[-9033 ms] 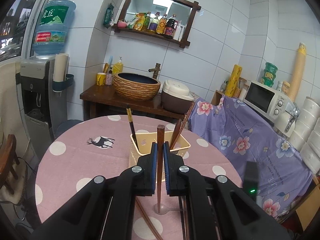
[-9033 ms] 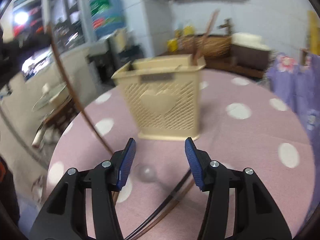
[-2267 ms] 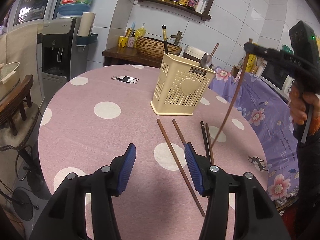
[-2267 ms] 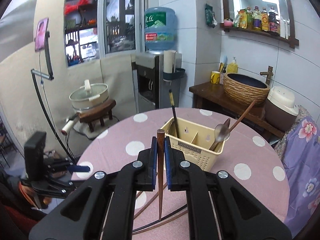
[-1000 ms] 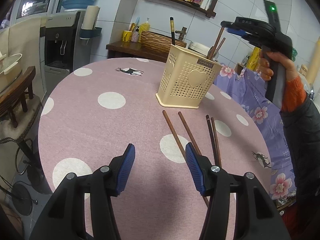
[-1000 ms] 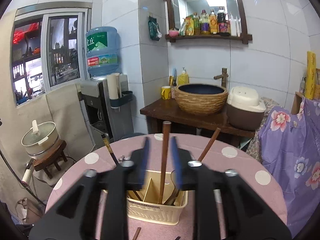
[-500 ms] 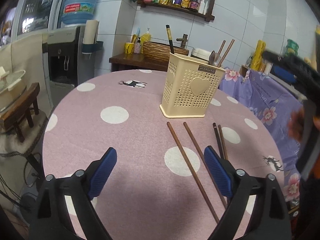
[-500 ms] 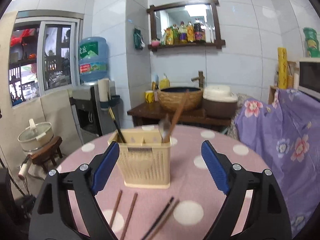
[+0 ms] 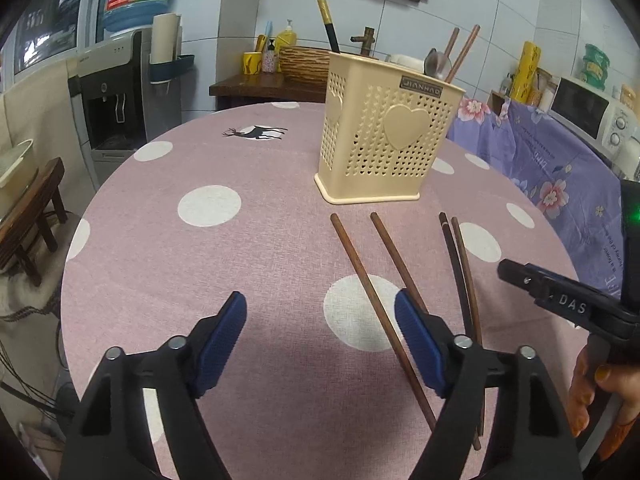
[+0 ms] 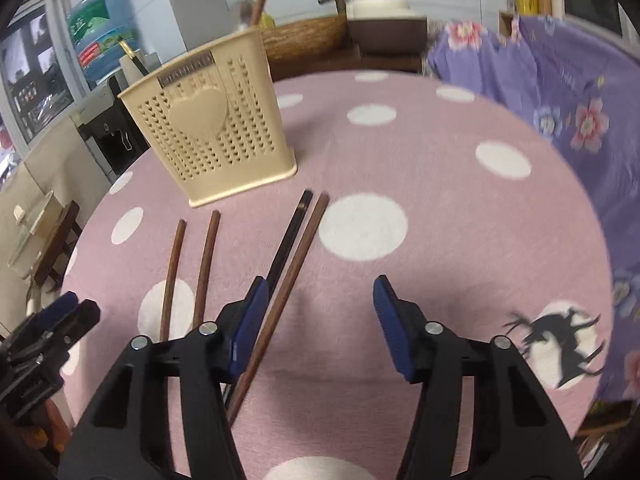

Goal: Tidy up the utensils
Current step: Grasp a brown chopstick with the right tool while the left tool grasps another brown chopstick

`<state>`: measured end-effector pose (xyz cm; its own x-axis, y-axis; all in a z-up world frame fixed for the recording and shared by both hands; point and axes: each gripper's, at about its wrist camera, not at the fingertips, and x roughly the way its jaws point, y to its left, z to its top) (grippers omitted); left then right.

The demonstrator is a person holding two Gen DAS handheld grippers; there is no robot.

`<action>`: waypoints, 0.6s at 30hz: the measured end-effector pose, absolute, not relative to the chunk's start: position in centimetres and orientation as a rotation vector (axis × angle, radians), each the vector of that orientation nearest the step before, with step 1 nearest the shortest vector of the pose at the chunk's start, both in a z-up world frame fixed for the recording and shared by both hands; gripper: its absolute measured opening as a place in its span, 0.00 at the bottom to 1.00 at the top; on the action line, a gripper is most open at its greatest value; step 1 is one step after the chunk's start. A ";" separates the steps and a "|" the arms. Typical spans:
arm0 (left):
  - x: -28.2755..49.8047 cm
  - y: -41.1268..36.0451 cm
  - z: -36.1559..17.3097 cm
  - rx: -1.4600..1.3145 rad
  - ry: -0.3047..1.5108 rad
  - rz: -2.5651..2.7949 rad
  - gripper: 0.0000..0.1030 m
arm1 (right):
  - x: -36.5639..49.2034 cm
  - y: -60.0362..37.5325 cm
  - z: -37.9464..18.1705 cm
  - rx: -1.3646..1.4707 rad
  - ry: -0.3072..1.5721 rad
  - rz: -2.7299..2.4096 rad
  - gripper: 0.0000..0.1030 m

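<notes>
The left hand-held gripper (image 9: 320, 334) hovered low over the desk (image 9: 168, 264) with its blue-padded fingers spread wide and nothing between them. The right hand-held gripper (image 10: 318, 318) was likewise spread and empty, angled down toward the pink, white-dotted cloth.

4 chopsticks lay flat on the desk in front of the cream utensil holder (image 9: 386, 140), well apart from its base. 2 brown chopsticks (image 9: 378, 304) lay side by side with a gap between them, the right one passing under the left hand-held gripper's right finger in the left wrist view. A dark chopstick (image 10: 286, 240) and a reddish-brown chopstick (image 10: 294, 268) lay almost touching further right; in the right wrist view they ran under that gripper's left finger (image 10: 250, 320).

The utensil holder stood upright near the middle of the desk. A black-handled utensil (image 9: 328, 26) leaned out of its left side, and a spoon (image 9: 434, 62) with 2 brown sticks (image 9: 464, 56) rose from its right side.
</notes>
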<state>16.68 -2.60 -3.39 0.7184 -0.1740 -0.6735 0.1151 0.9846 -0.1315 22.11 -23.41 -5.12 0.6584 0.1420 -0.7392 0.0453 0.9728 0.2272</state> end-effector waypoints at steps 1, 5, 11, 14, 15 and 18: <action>16.9 -2.8 -3.6 -0.085 0.762 -0.161 0.68 | 22.4 -23.1 -5.4 0.234 0.861 0.049 0.49; 17.7 -3.4 -4.1 -0.088 0.777 -0.148 0.67 | 23.8 -22.0 -6.0 0.231 0.891 0.029 0.44; 19.6 -4.6 -4.4 -0.053 0.820 -0.143 0.67 | 25.3 -20.8 -6.8 0.167 0.923 -0.013 0.37; 20.2 -5.3 -4.6 -0.030 0.828 -0.142 0.64 | 25.4 -20.5 -7.0 0.131 0.922 -0.019 0.34; 20.3 -5.5 -4.7 -0.026 0.834 -0.144 0.62 | 25.4 -20.6 -7.0 0.131 0.923 -0.003 0.28; 20.4 -5.4 -4.9 -0.018 0.839 -0.142 0.60 | 25.5 -21.1 -6.8 0.132 0.935 0.032 0.21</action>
<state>20.42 -5.44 -4.92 0.6591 -0.1322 -0.7404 0.1182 0.9904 -0.0716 25.54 -21.07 -6.77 0.5938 0.0846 -0.8002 0.0302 0.9914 0.1272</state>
